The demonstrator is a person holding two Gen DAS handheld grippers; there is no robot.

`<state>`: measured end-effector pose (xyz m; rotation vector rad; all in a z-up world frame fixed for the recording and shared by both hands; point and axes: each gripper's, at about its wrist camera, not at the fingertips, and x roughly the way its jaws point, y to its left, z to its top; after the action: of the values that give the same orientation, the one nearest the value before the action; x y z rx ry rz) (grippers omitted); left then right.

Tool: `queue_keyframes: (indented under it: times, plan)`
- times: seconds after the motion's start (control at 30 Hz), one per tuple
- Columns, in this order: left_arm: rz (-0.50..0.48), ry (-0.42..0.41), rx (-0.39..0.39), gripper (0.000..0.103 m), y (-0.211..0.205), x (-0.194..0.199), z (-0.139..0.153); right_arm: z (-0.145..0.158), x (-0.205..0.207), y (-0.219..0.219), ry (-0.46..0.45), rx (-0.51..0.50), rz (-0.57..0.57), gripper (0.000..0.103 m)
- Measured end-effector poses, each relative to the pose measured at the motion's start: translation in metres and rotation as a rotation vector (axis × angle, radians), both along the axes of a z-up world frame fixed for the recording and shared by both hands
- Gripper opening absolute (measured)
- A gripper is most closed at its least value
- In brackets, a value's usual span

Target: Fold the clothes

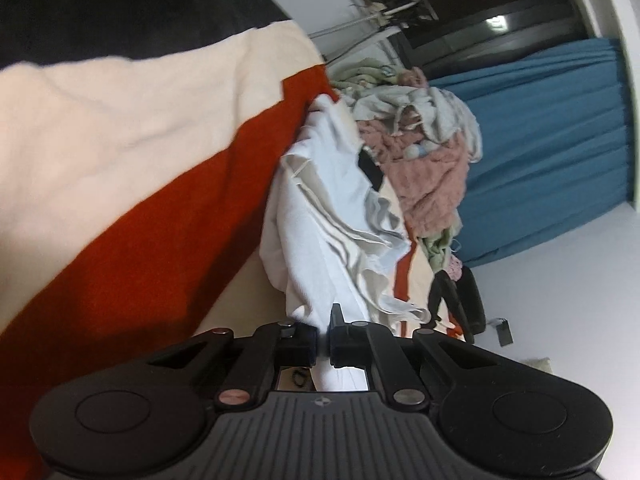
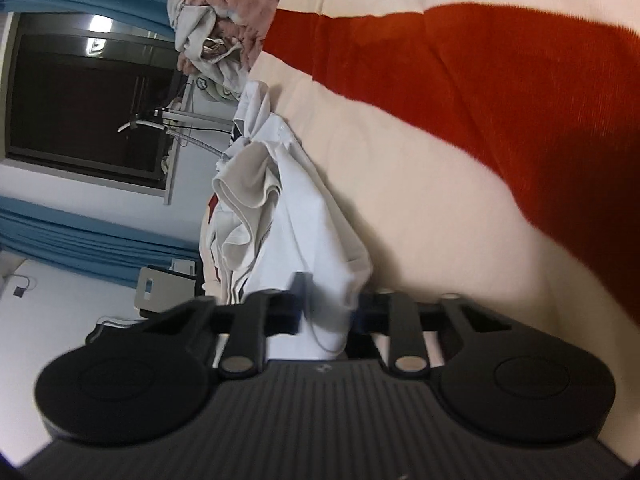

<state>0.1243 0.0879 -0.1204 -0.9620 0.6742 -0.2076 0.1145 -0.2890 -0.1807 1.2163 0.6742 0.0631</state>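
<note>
Left wrist view: the striped blanket (image 1: 120, 120), cream, black and red, fills everything from nine to twelve o'clock, and the white garment (image 1: 316, 208) runs from centre down to six o'clock. Left tool (image 1: 323, 336), tilted sideways, is pinched tight on its hem. Laundry pile (image 1: 420, 140) sits at two o'clock, blue curtain (image 1: 552, 140) at three. Over on the right wrist view, the right tool (image 2: 328, 308) clamps the white garment (image 2: 304, 216) too, with fabric bunched between its fingers; dark window (image 2: 84, 96) at ten o'clock.
</note>
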Motion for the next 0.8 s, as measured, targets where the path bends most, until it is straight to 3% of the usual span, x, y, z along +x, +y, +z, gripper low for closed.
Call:
queue_keyframes:
  times: [0.17,0.37,0.5,0.6,0.7,0.8]
  plan:
    - [-0.022,-0.120,0.099,0.004,-0.004,-0.031,0.039,0.034,-0.022,0.001,-0.103,-0.116,0.016,0.012]
    - [-0.019,-0.251,0.069,0.004,-0.004,-0.122,0.080,0.099,-0.096,0.004,-0.302,-0.275,0.042,0.011]
    - [-0.019,-0.258,0.054,0.004,-0.009,-0.192,0.081,0.115,-0.172,-0.004,-0.356,-0.304,0.038,0.011]
    - [-0.025,-0.235,0.084,0.004,-0.016,-0.222,0.076,0.113,-0.215,-0.004,-0.361,-0.358,0.030,0.011]
    - [-0.026,-0.193,0.116,0.004,-0.020,-0.187,0.084,0.109,-0.226,-0.005,-0.333,-0.384,0.017,0.011]
    - [-0.027,-0.149,0.147,0.004,-0.022,-0.144,0.094,0.112,-0.203,-0.006,-0.317,-0.367,0.000,0.011]
